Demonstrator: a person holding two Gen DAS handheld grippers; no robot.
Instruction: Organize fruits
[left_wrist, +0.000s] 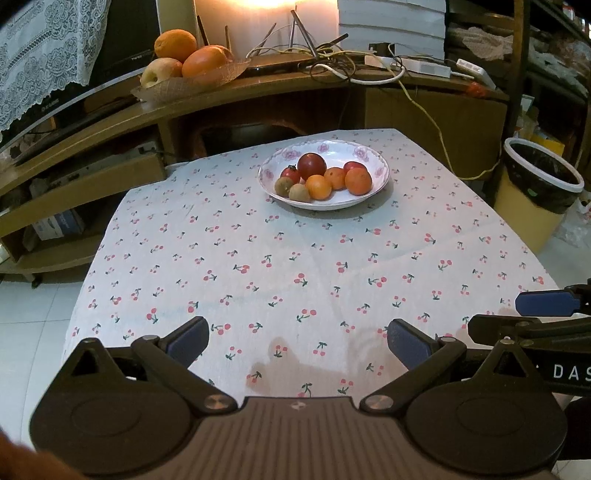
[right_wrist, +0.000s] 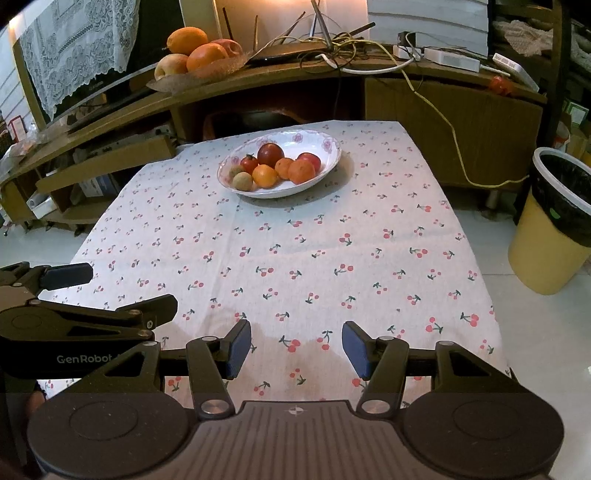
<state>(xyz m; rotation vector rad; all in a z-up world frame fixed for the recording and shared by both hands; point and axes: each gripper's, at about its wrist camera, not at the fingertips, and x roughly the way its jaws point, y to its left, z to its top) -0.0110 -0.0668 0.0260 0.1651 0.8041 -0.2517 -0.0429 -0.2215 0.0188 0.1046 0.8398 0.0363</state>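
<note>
At the far end of the table covered by a white cherry-print tablecloth (left_wrist: 295, 266) stands a shallow white ceramic bowl with pink floral rim decoration (left_wrist: 373, 153), well apart from both tools. The bowl holds all the fruit visible on the table: a dark red round plum-like fruit (left_wrist: 312, 165), a small red tomato-like fruit with a green stem (left_wrist: 290, 173), two brown fuzzy kiwis (left_wrist: 291, 188), three orange mandarins (left_wrist: 357, 181) and one further red fruit, partly hidden behind them. No fruit lies on the bare cloth. The left gripper (left_wrist: 298, 341) hovers over the near table edge with its jaws spread wide and empty; the right gripper (right_wrist: 296, 347) sits just beside it, jaws likewise apart and holding nothing. On the brown wooden shelf behind (left_wrist: 258, 83), a woven straw tray (left_wrist: 192, 83) carries larger oranges and an apple. Judgement: either collection into the bowl is complete, or sorting by type has not begun; the views do not settle which.
</note>
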